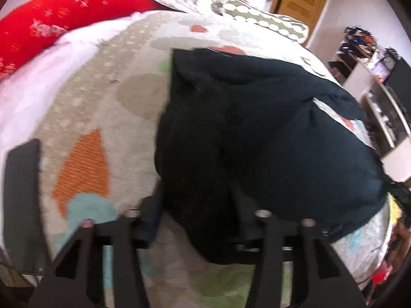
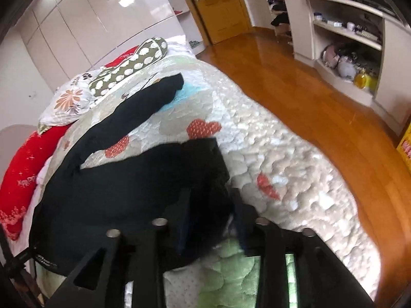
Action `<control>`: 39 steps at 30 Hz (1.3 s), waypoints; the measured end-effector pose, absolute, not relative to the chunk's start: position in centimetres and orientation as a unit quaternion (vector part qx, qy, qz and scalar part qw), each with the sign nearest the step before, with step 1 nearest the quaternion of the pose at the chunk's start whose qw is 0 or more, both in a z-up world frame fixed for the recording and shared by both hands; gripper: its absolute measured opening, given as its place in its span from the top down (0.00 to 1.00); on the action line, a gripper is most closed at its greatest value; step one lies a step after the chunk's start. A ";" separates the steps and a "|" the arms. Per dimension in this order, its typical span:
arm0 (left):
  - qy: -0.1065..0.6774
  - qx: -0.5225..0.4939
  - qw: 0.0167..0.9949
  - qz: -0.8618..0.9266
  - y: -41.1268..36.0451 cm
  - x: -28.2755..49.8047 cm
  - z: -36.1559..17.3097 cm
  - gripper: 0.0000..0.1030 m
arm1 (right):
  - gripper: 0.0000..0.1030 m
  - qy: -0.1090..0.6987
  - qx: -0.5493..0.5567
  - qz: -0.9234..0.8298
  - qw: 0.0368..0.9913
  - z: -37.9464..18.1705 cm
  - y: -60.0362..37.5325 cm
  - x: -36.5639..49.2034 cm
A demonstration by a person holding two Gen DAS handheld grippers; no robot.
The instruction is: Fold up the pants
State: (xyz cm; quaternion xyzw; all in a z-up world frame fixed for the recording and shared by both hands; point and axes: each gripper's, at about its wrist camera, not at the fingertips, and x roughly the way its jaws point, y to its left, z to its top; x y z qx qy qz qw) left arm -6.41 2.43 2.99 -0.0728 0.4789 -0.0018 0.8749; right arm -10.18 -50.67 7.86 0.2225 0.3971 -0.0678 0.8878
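Dark navy pants (image 1: 269, 133) lie on a patterned quilt (image 1: 102, 107) on a bed. In the left wrist view my left gripper (image 1: 197, 213) has its fingers on either side of a bunch of the pants' fabric at the near end and looks shut on it. In the right wrist view the pants (image 2: 108, 184) spread to the left, one leg (image 2: 143, 102) reaching toward the pillows. My right gripper (image 2: 210, 220) has its fingers either side of a near corner of the fabric and looks shut on it.
Red pillow (image 1: 51, 18) and patterned pillows (image 2: 128, 69) lie at the bed's head. A dark flat object (image 1: 23, 200) shows at the left edge. Wooden floor (image 2: 308, 107), door (image 2: 218, 5) and white shelves (image 2: 346, 38) stand right of the bed.
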 end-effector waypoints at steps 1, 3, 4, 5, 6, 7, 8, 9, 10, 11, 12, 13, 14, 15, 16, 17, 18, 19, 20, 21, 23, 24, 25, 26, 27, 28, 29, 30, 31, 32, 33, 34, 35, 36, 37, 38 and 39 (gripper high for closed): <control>0.477 -0.077 0.876 0.006 2.9 -6.4 3.4 0.44 | 0.54 0.389 0.220 -0.069 0.892 8.6 -50.6 -10.1; 0.461 -0.097 0.882 0.017 4.2 -6.3 4.6 0.42 | 0.53 0.378 0.216 -0.052 0.899 9.9 -50.1 -9.6; 0.455 -0.099 0.885 0.020 4.5 -6.1 5.0 0.32 | 0.51 0.373 0.213 -0.036 0.902 10.6 -49.5 -8.9; 0.446 -0.100 0.889 0.022 4.7 -5.9 5.4 0.26 | 0.46 0.371 0.208 -0.025 0.905 11.0 -49.0 -8.3; 0.435 -0.095 0.895 0.029 4.9 -5.5 5.9 0.24 | 0.42 0.369 0.200 -0.014 0.908 11.4 -48.4 -7.6; 0.430 -0.089 0.898 0.036 5.0 -5.1 6.1 0.23 | 0.41 0.367 0.186 -0.001 0.912 11.9 -47.4 -6.4; 0.428 -0.079 0.899 0.038 4.9 -4.3 6.4 0.20 | 0.40 0.365 0.177 0.009 0.914 12.2 -46.7 -5.7; 0.428 -0.073 0.900 0.035 4.9 -3.7 6.6 0.19 | 0.39 0.364 0.167 0.024 0.916 12.5 -46.0 -4.6; 0.425 -0.068 0.902 0.029 5.0 -2.5 6.8 0.18 | 0.39 0.364 0.156 0.036 0.918 12.8 -45.2 -3.4; 0.424 -0.068 0.902 0.028 5.3 -2.0 6.9 0.18 | 0.37 0.365 0.143 0.045 0.919 13.1 -44.5 -2.2; 0.424 -0.071 0.903 0.028 5.6 -0.8 7.0 0.18 | 0.36 0.365 0.130 0.053 0.920 13.5 -43.9 -0.9; 0.424 -0.076 0.902 0.026 5.8 0.1 7.0 0.18 | 0.35 0.364 0.116 0.066 0.922 13.8 -43.3 0.7; 0.427 -0.090 0.899 0.018 6.3 1.6 6.8 0.18 | 0.30 0.364 0.106 0.079 0.922 14.0 -42.8 2.1; 0.434 -0.103 0.895 0.009 6.6 2.7 6.5 0.18 | 0.26 0.366 0.098 0.084 0.921 14.1 -42.4 3.4; 0.446 -0.122 0.887 -0.008 7.1 4.5 6.0 0.18 | 0.25 0.369 0.086 0.085 0.922 14.2 -42.0 4.9; 0.455 -0.136 0.880 -0.017 7.4 5.8 5.4 0.18 | 0.25 0.375 0.073 0.088 0.920 14.2 -41.6 6.5; 0.461 -0.142 0.876 -0.020 7.6 6.7 5.1 0.18 | 0.25 0.383 0.059 0.091 0.917 14.1 -41.2 7.9; 0.467 -0.147 0.872 -0.025 7.7 7.8 4.8 0.18 | 0.25 0.392 0.041 0.091 0.915 13.9 -40.7 9.6; 0.471 -0.146 0.869 -0.033 7.6 8.8 4.4 0.18 | 0.25 0.397 0.028 0.089 0.913 13.7 -40.5 10.7; 0.474 -0.144 0.868 -0.037 7.5 9.5 4.2 0.18 | 0.25 0.401 0.016 0.087 0.912 13.5 -40.2 11.9; 0.483 -0.132 0.864 -0.049 6.8 11.3 3.8 0.18 | 0.25 0.411 0.001 0.086 0.907 12.8 -39.7 14.3; 0.487 -0.127 0.863 -0.054 6.5 11.7 3.6 0.18 | 0.25 0.416 -0.001 0.085 0.905 12.4 -39.7 15.3; 0.491 -0.122 0.860 -0.062 6.2 12.5 3.3 0.18 | 0.25 0.422 -0.003 0.084 0.903 11.8 -39.4 16.5; 0.494 -0.118 0.859 -0.067 5.9 12.9 3.1 0.18 | 0.25 0.427 -0.005 0.084 0.900 11.3 -39.4 17.2; 0.497 -0.114 0.857 -0.070 5.6 13.5 2.9 0.18 | 0.24 0.433 -0.009 0.085 0.897 10.7 -39.3 17.8; 0.499 -0.109 0.857 -0.072 5.4 14.0 2.6 0.18 | 0.24 0.444 -0.017 0.089 0.891 9.9 -39.1 18.6; 0.504 -0.104 0.854 -0.077 5.1 14.6 2.3 0.18 | 0.23 0.454 -0.027 0.093 0.886 9.2 -38.8 19.2; 0.510 -0.100 0.851 -0.081 4.8 15.1 1.9 0.18 | 0.22 0.462 -0.041 0.097 0.880 8.6 -38.4 19.6; 0.514 -0.094 0.849 -0.081 4.5 15.7 1.5 0.17 | 0.20 0.464 -0.060 0.100 0.878 7.9 -38.1 19.9; 0.515 -0.087 0.849 -0.080 4.2 16.1 1.4 0.15 | 0.18 0.458 -0.073 0.103 0.880 7.8 -37.8 20.0; 0.513 -0.077 0.851 -0.081 3.8 16.4 1.3 0.13 | 0.17 0.452 -0.084 0.107 0.882 7.6 -37.5 20.1; 0.514 -0.060 0.851 -0.088 3.1 16.7 1.2 0.07 | 0.17 0.451 -0.089 0.109 0.882 7.5 -37.4 20.3; 0.517 -0.047 0.850 -0.090 2.7 17.0 1.0 0.03 | 0.17 0.453 -0.091 0.109 0.880 7.4 -37.3 20.6; 0.519 -0.034 0.849 -0.090 2.3 17.2 0.9 0.02 | 0.18 0.457 -0.088 0.108 0.879 7.3 -37.2 20.8; 0.521 -0.024 0.848 -0.090 2.0 17.4 0.7 0.01 | 0.20 0.458 -0.084 0.108 0.878 7.3 -37.2 21.0; 0.521 -0.009 0.849 -0.091 1.6 17.5 0.6 0.01 | 0.32 0.459 -0.078 0.116 0.877 7.3 -37.0 20.9; 0.519 0.003 0.850 -0.093 1.3 17.5 0.6 0.01 | 0.51 0.458 -0.072 0.130 0.877 7.3 -36.9 20.8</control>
